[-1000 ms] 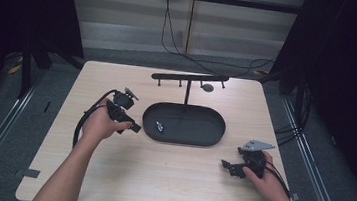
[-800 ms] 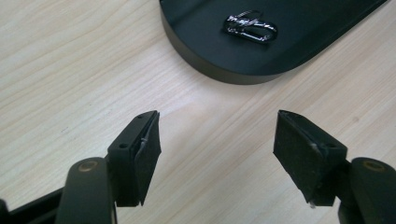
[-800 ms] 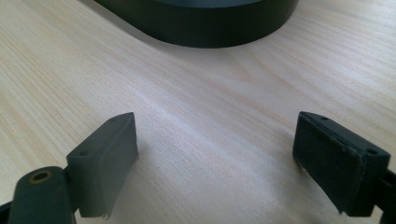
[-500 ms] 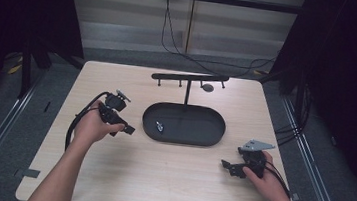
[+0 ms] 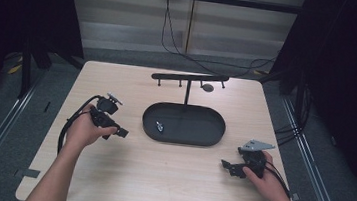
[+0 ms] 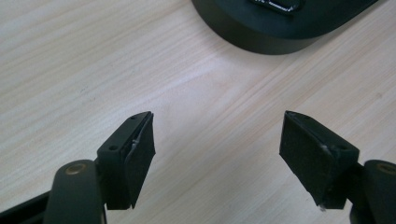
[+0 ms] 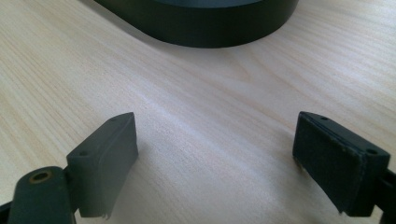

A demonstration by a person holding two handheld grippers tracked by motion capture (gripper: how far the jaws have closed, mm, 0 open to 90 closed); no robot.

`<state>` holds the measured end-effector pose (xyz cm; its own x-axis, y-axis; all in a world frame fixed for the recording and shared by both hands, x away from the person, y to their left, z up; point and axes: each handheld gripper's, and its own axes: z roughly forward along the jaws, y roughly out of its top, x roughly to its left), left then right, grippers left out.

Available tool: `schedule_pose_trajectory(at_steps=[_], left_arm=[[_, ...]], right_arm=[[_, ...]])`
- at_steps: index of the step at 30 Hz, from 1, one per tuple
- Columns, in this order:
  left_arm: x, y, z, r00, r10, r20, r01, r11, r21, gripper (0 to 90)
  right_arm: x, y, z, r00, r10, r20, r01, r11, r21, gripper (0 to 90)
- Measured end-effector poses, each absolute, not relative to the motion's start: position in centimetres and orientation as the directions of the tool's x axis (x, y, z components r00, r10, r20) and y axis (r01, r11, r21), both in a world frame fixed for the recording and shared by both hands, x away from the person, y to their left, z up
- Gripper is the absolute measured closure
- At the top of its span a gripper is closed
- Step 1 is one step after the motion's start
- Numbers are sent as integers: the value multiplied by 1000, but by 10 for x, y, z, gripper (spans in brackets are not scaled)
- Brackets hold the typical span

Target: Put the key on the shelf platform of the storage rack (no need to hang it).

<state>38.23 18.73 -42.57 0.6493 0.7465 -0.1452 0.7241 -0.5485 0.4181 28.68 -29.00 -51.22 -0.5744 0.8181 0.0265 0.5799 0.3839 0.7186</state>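
A black oval tray point(image 5: 203, 134) lies at the middle of the wooden table, with a small shiny metal piece point(image 5: 159, 126) in its left half. From the tray's far side rises a thin black stand point(image 5: 189, 77) with a crossbar and small pegs; a round dark piece point(image 5: 208, 87) hangs near its right end. My left gripper point(image 5: 122, 133) sits left of the tray, low over the wood, open and empty point(image 6: 217, 149). Near the table's front right my right gripper point(image 5: 226, 166) is also open with nothing between its jaws point(image 7: 215, 158). The tray's rim point(image 6: 261, 42) shows ahead of the left gripper.
Bare wood lies between both grippers and the tray wall point(image 7: 205, 32). Cables point(image 5: 71, 124) trail from the left gripper, and others hang behind the table. Metal rails run along the floor on both sides.
My left gripper has drawn back from the tray's left rim, leftward and toward the person. The right gripper has stayed in place.
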Motion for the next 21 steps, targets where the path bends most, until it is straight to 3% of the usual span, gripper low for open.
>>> schedule_pose_trajectory(at_steps=[21], left_arm=[[370,208,-444,637,757,-148,736,-540,408,257]], right_arm=[[287,-290,-512,-574,818,27,581,383,718,134]])
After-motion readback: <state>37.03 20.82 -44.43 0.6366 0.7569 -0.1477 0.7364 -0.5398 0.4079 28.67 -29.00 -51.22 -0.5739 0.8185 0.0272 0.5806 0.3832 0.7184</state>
